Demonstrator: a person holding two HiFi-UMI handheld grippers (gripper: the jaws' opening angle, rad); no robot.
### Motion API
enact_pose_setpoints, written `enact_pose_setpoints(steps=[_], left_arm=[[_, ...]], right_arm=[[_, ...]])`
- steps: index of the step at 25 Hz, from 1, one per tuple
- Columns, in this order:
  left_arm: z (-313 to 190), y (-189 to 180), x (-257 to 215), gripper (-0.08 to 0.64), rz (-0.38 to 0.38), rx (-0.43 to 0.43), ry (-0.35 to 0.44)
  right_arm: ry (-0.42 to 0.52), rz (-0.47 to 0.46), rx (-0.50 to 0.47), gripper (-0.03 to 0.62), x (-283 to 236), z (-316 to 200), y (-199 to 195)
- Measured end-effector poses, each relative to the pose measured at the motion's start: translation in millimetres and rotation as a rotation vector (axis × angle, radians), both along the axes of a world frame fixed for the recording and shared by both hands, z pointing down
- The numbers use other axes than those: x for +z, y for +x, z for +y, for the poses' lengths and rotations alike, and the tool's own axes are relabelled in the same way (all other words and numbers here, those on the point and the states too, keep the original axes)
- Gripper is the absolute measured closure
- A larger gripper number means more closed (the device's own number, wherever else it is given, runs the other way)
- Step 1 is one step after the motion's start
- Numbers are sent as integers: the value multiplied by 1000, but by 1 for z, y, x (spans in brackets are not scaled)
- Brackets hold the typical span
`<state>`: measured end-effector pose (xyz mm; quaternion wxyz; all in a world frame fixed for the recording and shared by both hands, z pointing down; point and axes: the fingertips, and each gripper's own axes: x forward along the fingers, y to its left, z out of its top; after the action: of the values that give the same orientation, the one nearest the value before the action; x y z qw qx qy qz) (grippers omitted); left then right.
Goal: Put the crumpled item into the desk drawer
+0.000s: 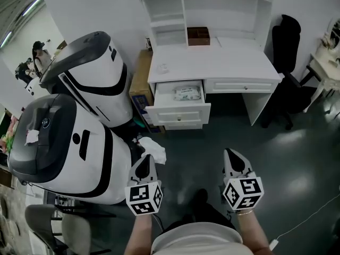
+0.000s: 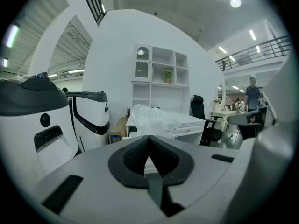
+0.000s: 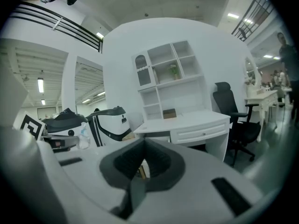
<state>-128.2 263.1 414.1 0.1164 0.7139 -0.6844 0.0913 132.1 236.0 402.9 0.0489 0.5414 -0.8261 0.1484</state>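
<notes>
The crumpled item [image 1: 153, 149] is a wad of clear white plastic, hanging at the tip of my left gripper [image 1: 144, 162], whose jaws are shut on it. In the left gripper view the crumpled item [image 2: 152, 118] bulges just above that gripper [image 2: 149, 140]. The white desk [image 1: 212, 64] stands ahead, and its upper left drawer [image 1: 178, 112] is pulled out with a white packet [image 1: 188, 93] inside. My right gripper [image 1: 232, 157] is beside the left one, well short of the desk; in the right gripper view its [image 3: 142, 158] jaws are shut on nothing.
Two big white-and-black machines [image 1: 98, 76] [image 1: 64, 142] crowd the left side, close to my left gripper. A cardboard box [image 1: 139, 78] stands beside the desk. A black office chair [image 1: 287, 49] is to the desk's right, and a brown box [image 1: 198, 36] sits on the desk's shelf.
</notes>
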Motion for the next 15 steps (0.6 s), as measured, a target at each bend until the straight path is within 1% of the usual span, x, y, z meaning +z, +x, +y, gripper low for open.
enact_pose_setpoints(steps=[8,11,15], left_arm=[[-62,6,-1,566,-16,-37,-5],[-80,9,-3,566,-32,-52,-2],[-103,11,-9,566,-32,-70,8]], right_arm=[[5,5,-24,591,-4,-68,12],[10,6,-31,591,-6,-87,18],[11,0,-41,591,-7,-110,24]])
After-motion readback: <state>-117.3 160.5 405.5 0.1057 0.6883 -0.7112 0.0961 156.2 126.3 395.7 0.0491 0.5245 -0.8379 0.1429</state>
